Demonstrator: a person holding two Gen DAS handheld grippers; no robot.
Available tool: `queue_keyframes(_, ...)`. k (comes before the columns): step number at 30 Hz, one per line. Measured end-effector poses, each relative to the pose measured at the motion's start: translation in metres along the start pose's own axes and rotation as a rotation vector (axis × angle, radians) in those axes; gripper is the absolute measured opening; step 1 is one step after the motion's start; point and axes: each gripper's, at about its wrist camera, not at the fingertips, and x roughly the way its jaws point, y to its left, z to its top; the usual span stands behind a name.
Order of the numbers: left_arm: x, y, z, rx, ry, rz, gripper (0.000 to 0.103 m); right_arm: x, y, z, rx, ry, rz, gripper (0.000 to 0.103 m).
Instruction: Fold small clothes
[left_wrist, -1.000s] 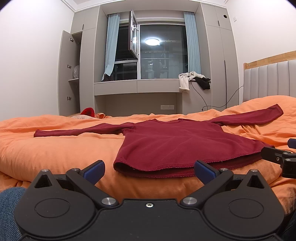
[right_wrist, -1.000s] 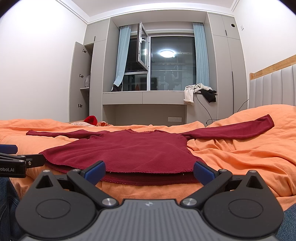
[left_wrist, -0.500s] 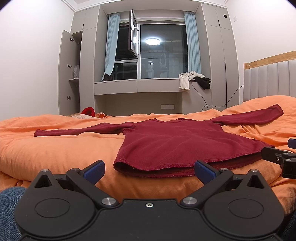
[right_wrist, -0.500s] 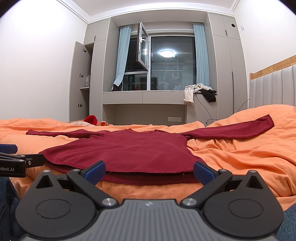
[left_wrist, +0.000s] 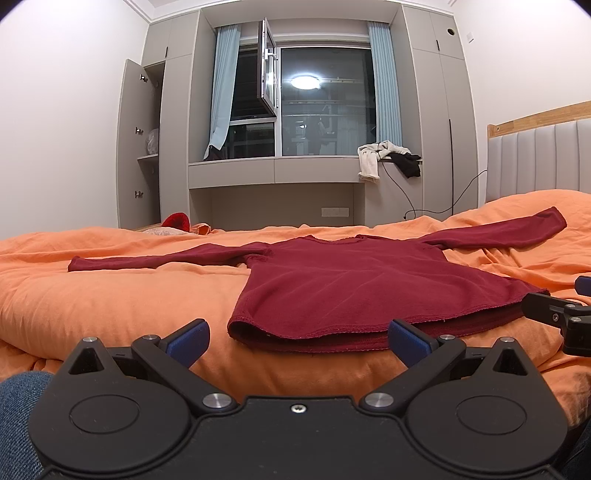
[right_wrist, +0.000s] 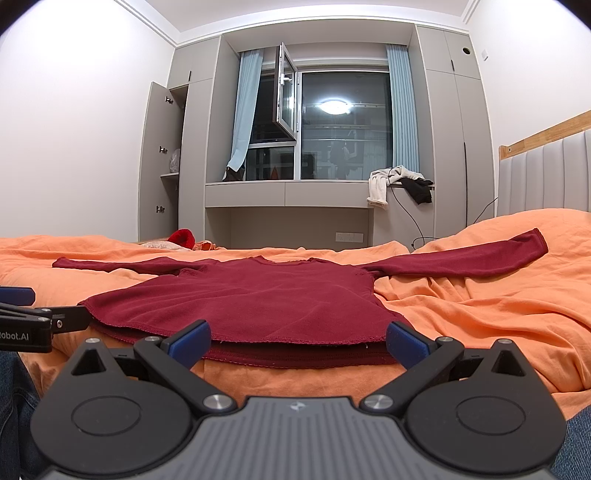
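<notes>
Dark red long-sleeved knit top (left_wrist: 354, 291) lies flat on the bed's rumpled orange duvet (left_wrist: 110, 306), both sleeves spread out to the sides and its hem nearest the cameras. Left gripper (left_wrist: 297, 338) sits low before the hem's left part, jaws spread wide with nothing between them. Right gripper (right_wrist: 297, 338) sits before the hem's right part, jaws equally wide and empty. Blue denim (left_wrist: 18, 417) of the person's leg shows at the lower left edge.

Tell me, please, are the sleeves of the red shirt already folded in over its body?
No, both sleeves of the red shirt lie spread outward on the orange bedding.
</notes>
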Motion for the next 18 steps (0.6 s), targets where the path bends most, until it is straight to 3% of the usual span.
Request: queue_keyframes(18,0.0001,0.0,0.0,0.0,0.002,-0.001,0.102,0.0,0.0022,0.0003,-0.001,0.001,-0.001,0.103)
